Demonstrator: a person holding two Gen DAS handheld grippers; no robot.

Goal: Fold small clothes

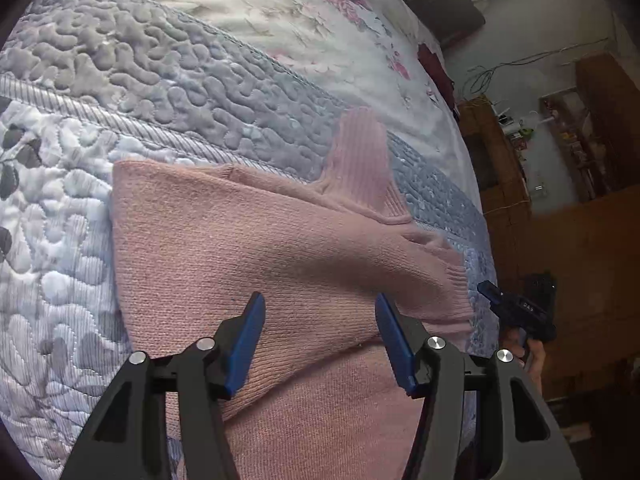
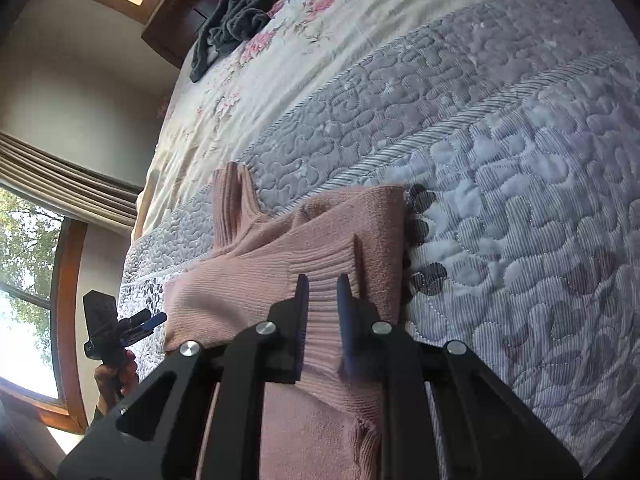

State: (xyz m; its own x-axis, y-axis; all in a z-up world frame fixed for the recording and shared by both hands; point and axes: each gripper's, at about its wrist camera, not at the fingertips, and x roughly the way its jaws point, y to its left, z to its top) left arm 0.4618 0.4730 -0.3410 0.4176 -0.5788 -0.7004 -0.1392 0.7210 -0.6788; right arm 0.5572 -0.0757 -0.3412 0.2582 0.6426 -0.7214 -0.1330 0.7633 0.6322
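Pink turtleneck sweater (image 1: 248,248) lies part-folded on quilted bedspread (image 1: 120,80); left gripper (image 1: 320,340) gapes empty, right gripper (image 2: 323,312) narrowly straddles sleeve cuff (image 2: 320,268); final folds seemingly remain.

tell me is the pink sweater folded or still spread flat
Partly folded: the pink sweater has a sleeve laid across its body, side edges tucked in, collar sticking out.

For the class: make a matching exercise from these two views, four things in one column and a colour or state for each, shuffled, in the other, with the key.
Things:
1. sweater
2. crumpled cloth
3. left gripper
4. quilt

Descriptions:
A. dark grey, lying near the headboard
B. fingers wide apart over the knit
C. pink, partly folded
D. grey-blue, stitched pattern

Pairs: 1-C, 2-A, 3-B, 4-D
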